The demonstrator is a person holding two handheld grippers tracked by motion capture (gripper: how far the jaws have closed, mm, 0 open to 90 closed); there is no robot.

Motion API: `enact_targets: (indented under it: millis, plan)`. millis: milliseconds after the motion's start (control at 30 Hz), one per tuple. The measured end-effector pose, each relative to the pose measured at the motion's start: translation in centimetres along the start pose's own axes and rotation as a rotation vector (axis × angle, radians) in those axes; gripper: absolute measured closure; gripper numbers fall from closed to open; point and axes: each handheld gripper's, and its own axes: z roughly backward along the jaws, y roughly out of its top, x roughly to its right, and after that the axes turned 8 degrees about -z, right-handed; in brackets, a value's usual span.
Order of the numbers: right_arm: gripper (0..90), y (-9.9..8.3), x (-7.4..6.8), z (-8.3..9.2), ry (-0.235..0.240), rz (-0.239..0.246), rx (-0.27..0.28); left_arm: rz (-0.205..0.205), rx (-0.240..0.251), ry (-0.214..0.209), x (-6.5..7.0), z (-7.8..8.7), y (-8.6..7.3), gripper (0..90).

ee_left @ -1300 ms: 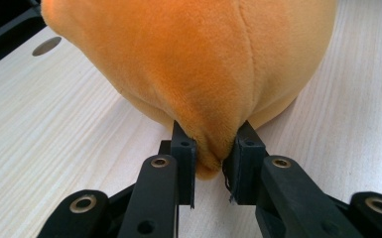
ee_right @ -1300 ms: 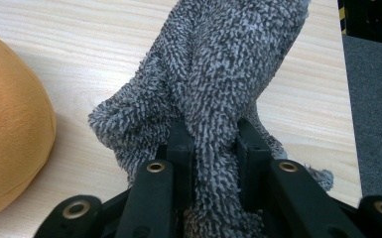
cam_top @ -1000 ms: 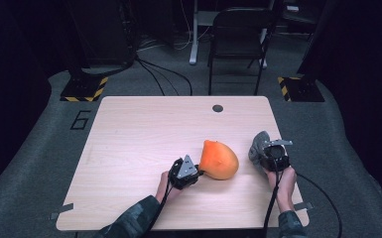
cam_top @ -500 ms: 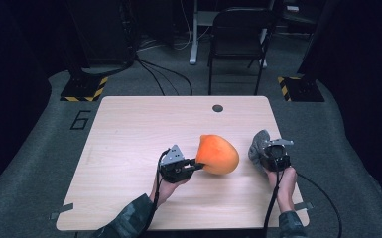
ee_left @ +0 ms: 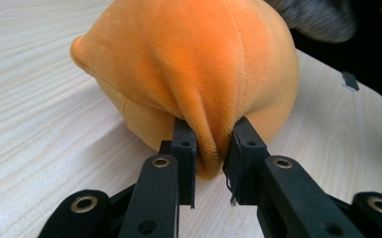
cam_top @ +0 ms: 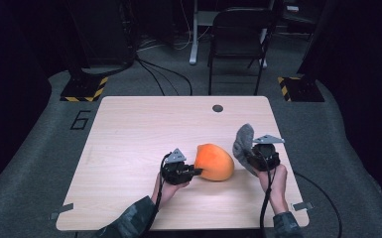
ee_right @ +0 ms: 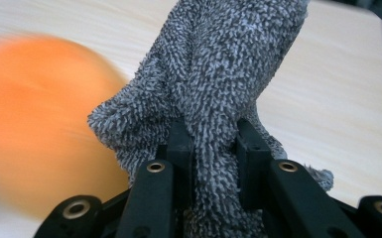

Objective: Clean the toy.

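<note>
High view: light wood table (cam_top: 129, 134) fills the middle of the frame, folding chair (cam_top: 238, 39) at upper centre behind it, small dark round grommet (cam_top: 218, 108) near the table's far edge. No containers on the table, nothing holding anything.

Orange plush cushion (cam_top: 214, 162) sits right of centre, lower half of the frame, resting on the wood. Left gripper (cam_top: 194, 172) touches its left side; in the left gripper view the jaws are pinched together on a fold of the orange plush (ee_left: 198, 64), fabric bunched between the pads. Judged soft, light, squashy; a seam or gathered fold is the place to grab, smooth bulging sides would likely slip out.

Grey fuzzy cloth (cam_top: 243, 139) stands up just right of the cushion, lower right of the frame, off the table surface as far as visible. Right gripper (cam_top: 250, 156) is clamped on it; right gripper view shows jaws closed on a bunch of the grey cloth (ee_right: 228, 64). Limp, light, grippy nap, easy to hold anywhere bunched.
</note>
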Motion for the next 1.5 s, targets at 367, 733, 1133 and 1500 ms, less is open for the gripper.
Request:
enact_targets:
  millis: [367, 733, 1133, 1500]
  plan:
    - [72.6, 0.8, -9.7, 0.4, 0.162, 0.181, 0.023, -0.061, -0.034, 0.002, 0.7, 0.0, 0.2, 75.1]
    - [72.1, -0.2, -6.9, -1.0, 0.085, 0.139, -0.018, -0.092, -0.053, -0.001, 1.1, -0.4, 0.0, 75.1]
    - [72.1, -0.9, -4.6, -1.9, -0.002, 0.118, -0.064, -0.095, -0.058, -0.016, 1.1, -0.5, 0.0, 75.0]
    - [72.3, -2.6, -1.6, -4.4, -0.084, 0.047, -0.153, -0.092, -0.056, -0.018, 1.1, -0.5, -0.2, 75.0]
